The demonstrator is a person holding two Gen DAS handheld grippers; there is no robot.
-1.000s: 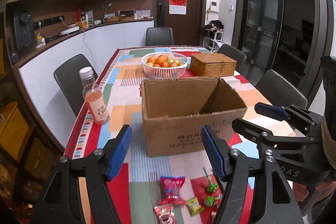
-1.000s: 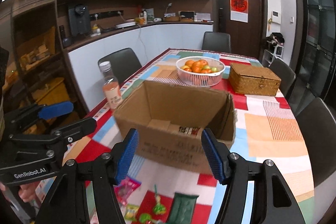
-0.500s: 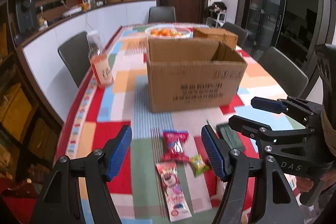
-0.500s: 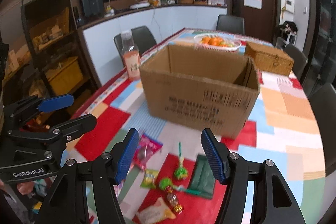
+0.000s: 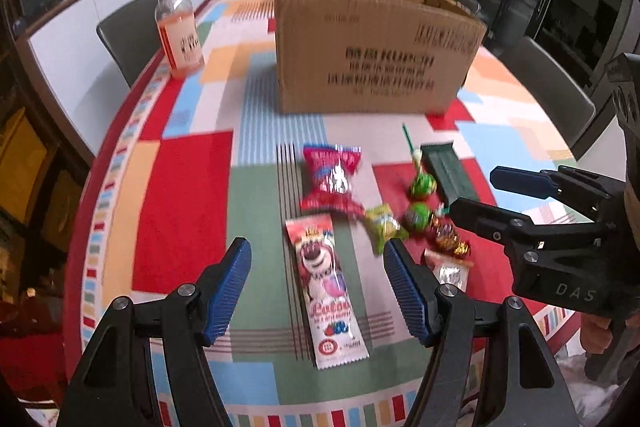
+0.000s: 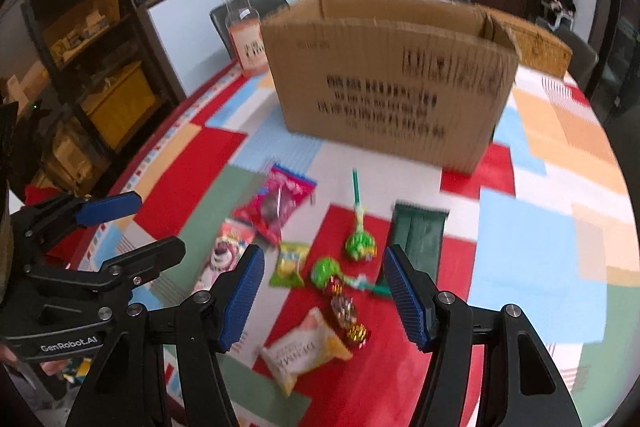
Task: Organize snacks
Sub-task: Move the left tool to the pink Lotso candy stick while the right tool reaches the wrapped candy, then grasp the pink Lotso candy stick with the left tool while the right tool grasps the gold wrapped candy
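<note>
Several snacks lie on the patchwork tablecloth in front of an open cardboard box [image 5: 372, 43], also in the right wrist view [image 6: 392, 71]. A long bear-print packet [image 5: 326, 287] lies between the fingers of my open, empty left gripper [image 5: 316, 291]. Beyond it are a red packet [image 5: 332, 175], a yellow-green sweet [image 5: 382, 223], two green lollipops [image 5: 420, 187] and a dark green pack [image 5: 444, 171]. My open, empty right gripper [image 6: 322, 293] hovers over a green lollipop [image 6: 326, 271], foil sweets [image 6: 348, 319] and a white-orange packet [image 6: 306, 347].
A bottle of orange drink [image 5: 178, 27] stands at the table's left edge. A wicker box [image 6: 540, 43] shows behind the cardboard box. Grey chairs [image 5: 132, 31] surround the table. The table's near edge [image 5: 280, 415] is just below the left gripper.
Both grippers have dropped lower and tilted down towards the snacks, so the box's inside and the fruit basket are now hidden. Both stay open.
</note>
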